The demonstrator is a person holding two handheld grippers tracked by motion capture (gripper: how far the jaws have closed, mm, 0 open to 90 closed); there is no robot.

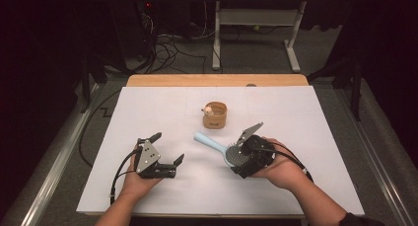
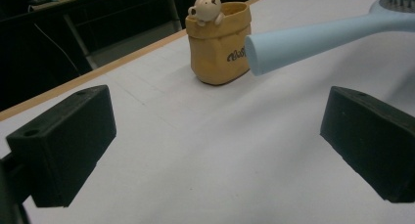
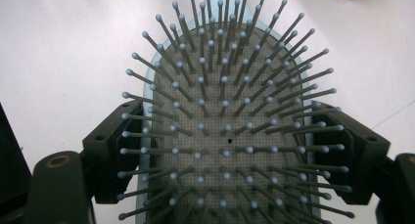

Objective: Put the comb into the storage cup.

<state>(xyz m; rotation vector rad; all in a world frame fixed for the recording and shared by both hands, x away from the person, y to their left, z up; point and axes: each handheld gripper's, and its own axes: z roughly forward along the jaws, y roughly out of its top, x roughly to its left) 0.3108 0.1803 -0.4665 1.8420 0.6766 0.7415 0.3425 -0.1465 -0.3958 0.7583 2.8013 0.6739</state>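
My right fingers (image 3: 230,150) pinch the head of a light blue hairbrush (image 1: 217,146), one pad against each long edge of the head, with the grey bristle bed facing my camera and the bristles standing up toward it. In the high view the right gripper (image 1: 235,157) sits in my right hand (image 1: 281,169) near the middle of the white surface (image 1: 305,112), a little toward its right edge and its near edge. The brush handle sticks out from the head toward the left and toward the far edge, its rounded end free and, as far as I can tell, raised off the surface.

My left fingers (image 2: 215,145) are spread wide with nothing between them, only bare white surface. The left gripper (image 1: 170,149) lies in my left hand (image 1: 138,181) toward the near left part of the surface, well apart from the right one.

Beyond the handle tip, nearer the far edge and about midway between left and right, stands a small tan pot (image 1: 215,116) with a little bear figure (image 2: 205,6) peeking over its rim. The handle end shows in front of the pot in the left gripper view, apart from it.
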